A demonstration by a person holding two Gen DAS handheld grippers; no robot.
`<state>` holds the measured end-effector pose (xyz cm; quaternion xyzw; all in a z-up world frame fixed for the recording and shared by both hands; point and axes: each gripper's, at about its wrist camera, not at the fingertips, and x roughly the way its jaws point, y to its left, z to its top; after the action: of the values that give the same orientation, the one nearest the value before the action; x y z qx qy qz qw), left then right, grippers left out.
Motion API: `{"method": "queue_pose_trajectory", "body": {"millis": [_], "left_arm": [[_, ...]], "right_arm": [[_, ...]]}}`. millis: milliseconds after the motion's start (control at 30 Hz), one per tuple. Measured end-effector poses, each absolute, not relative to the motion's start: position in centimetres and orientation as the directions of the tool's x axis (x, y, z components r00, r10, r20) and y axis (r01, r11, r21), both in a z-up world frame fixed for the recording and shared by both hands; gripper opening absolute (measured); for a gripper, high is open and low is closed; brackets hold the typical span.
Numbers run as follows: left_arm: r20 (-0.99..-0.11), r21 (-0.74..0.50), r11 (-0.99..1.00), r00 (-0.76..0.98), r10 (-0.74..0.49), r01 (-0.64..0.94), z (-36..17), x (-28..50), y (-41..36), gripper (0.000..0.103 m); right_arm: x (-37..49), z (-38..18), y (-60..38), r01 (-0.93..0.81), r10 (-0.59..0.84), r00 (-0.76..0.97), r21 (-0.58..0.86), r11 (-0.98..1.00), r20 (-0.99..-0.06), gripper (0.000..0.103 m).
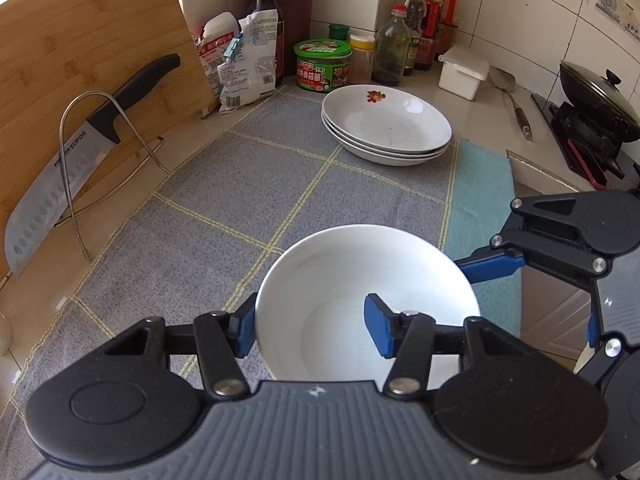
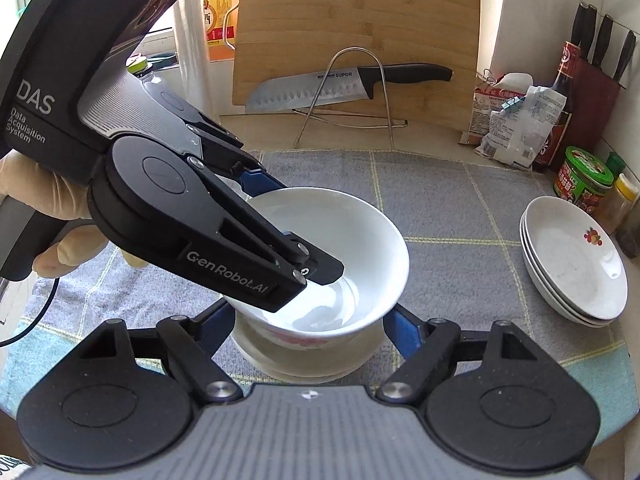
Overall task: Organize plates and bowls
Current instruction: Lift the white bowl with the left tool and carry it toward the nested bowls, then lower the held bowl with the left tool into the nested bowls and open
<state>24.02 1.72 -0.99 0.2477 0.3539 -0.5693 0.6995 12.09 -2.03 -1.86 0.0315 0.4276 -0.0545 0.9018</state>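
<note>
Three white plates (image 1: 387, 126) already sit in a neat stack at the far side of the grey checked mat (image 1: 248, 184), the top one showing a little red motif — that part of the job looks settled. Now it's the bowls' turn.

The left claw (image 1: 310, 326) is clamped on the rim of a white bowl (image 1: 360, 280): one blue pad outside the wall, the other inside. From the right wrist view that same claw (image 2: 320, 270) reaches down into the bowl (image 2: 340, 236), which sits tilted inside, or just above, a second bowl (image 2: 304, 364) underneath; I can't tell whether it is fully seated.

The right claw (image 2: 310, 326) grips that lower bowl from the near side, its blue fingers (image 2: 404, 326) pressed against the outer wall on either side, steadying it on the tabletop.

So the bowls are mid-nesting, right in front of both claws, near the front edge of the mat. I'd judge what remains is letting the upper bowl settle level, letting go, and perhaps shifting the pair near the plates. No other loose dishes show in either view. The santoku knife (image 2: 344, 84) and bamboo cutting board (image 2: 360, 36) stand well apart behind.
</note>
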Motion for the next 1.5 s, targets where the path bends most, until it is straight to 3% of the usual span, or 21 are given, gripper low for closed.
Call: {"method": "queue_pose_trajectory", "body": {"millis": [700,933,1500], "left_arm": [[-0.779,-0.046,0.22,0.103,-0.619,0.974,-1.5,24.0,1.6,0.053],[-0.771,-0.052,0.225,0.105,-0.629,0.973,-1.7,23.9,2.1,0.056],[-0.698,-0.105,0.32,0.16,-0.698,0.941,-1.3,22.1,6.7,0.065]], "right_arm": [[12.2,-2.4,-2.5,0.125,-0.051,0.627,0.036,0.992,-0.777,0.085],[11.6,-2.3,-2.5,0.122,-0.04,0.661,0.055,0.991,-0.75,0.103],[9.5,-2.8,-2.9,0.132,-0.026,0.652,0.079,0.988,-0.757,0.103]]}}
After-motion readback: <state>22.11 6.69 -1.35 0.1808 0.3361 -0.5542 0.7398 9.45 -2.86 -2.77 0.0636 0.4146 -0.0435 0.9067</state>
